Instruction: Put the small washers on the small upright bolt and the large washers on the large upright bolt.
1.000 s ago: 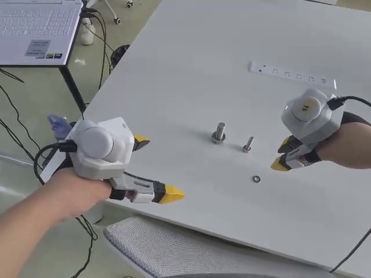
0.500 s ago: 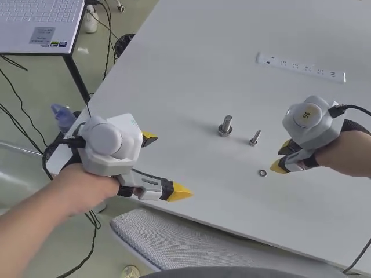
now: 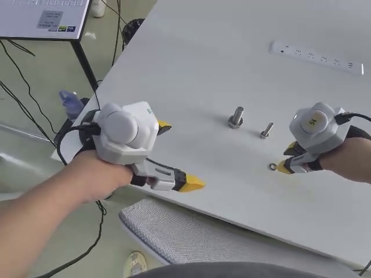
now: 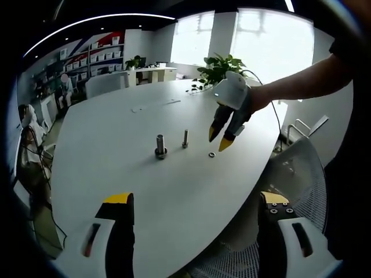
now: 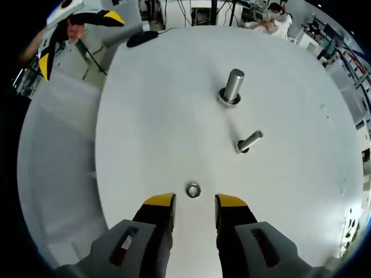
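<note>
Washer dead ahead, lying flat on the white surface, just in front of the gap between my right tool's yellow tips. Those jaws are parted with nothing between them. In the head view the lower tip sits right at the washer, and I can't tell whether it touches the ring or is only just beside it.

Past the washer stands the small bolt, upright on its head, shank bare. Further on and a little to the left is the large bolt, upright too, with a wider collar at its foot. I can't tell whether that collar is the bolt's own head or a washer seated on it. The two bolts stand near each other but apart.

My left tool hangs at the near left edge of the surface, well apart from both bolts. Its jaws are spread wide and carry nothing. One tip is over the white top, the other out past the edge above the grey mesh chair.

At the far side a white power strip lies flat. Off to the left a laptop rests on a separate stand.
</note>
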The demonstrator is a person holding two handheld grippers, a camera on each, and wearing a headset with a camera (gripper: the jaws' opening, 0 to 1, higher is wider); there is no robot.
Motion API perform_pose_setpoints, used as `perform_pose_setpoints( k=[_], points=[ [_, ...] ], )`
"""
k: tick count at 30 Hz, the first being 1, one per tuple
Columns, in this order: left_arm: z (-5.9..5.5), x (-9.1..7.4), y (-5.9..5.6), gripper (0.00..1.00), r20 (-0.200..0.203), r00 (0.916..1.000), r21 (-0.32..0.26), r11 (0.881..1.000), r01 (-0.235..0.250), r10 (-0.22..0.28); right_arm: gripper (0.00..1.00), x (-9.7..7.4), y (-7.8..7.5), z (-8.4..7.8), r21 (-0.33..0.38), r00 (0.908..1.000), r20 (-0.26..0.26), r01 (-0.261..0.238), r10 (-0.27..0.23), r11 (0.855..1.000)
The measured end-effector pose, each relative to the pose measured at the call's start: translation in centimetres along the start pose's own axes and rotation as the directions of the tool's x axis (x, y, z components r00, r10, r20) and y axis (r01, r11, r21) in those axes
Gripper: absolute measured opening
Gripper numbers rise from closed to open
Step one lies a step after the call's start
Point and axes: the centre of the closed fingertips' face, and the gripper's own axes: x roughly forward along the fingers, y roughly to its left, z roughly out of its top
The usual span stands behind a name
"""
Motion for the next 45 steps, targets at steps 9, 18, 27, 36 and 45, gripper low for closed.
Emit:
perform_pose_setpoints(
  k=[9, 18, 27, 36, 45],
  points=[
    [-0.6, 0.3, -0.6, 0.88, -0.013, 0.9998, -0.007, 1.0, 0.012, -0.013, 0.29, 1.2, 0.0, -0.3, -0.005, 1.0, -0.005, 0.005, -0.005, 1.0],
    [-0.7, 0.4, -1.0, 0.87, -0.013, 0.9998, -0.01, 1.0, 0.018, -0.018, 0.28, 1.7, 0.0, -0.5, -0.017, 0.9998, -0.013, 0.013, -0.013, 1.0],
    [-0.9, 0.4, -1.1, 0.86, -0.02, 0.9995, -0.008, 1.0, 0.023, -0.023, 0.27, 2.1, 0.3, -0.9, -0.043, 0.9991, -0.04, 0.014, -0.016, 0.999],
    [-1.0, 0.2, -1.0, 0.86, -0.022, 0.9995, -0.009, 1.0, 0.023, -0.024, 0.26, 2.1, 0.3, -0.8, -0.026, 0.9988, -0.048, 0.003, -0.004, 1.0],
    [-1.1, 0.2, -0.9, 0.86, -0.017, 0.9996, -0.013, 1.0, 0.02, -0.021, 0.24, 2.1, 0.3, -0.8, -0.035, 0.9975, -0.07, 0.001, -0.003, 0.999]
  ],
)
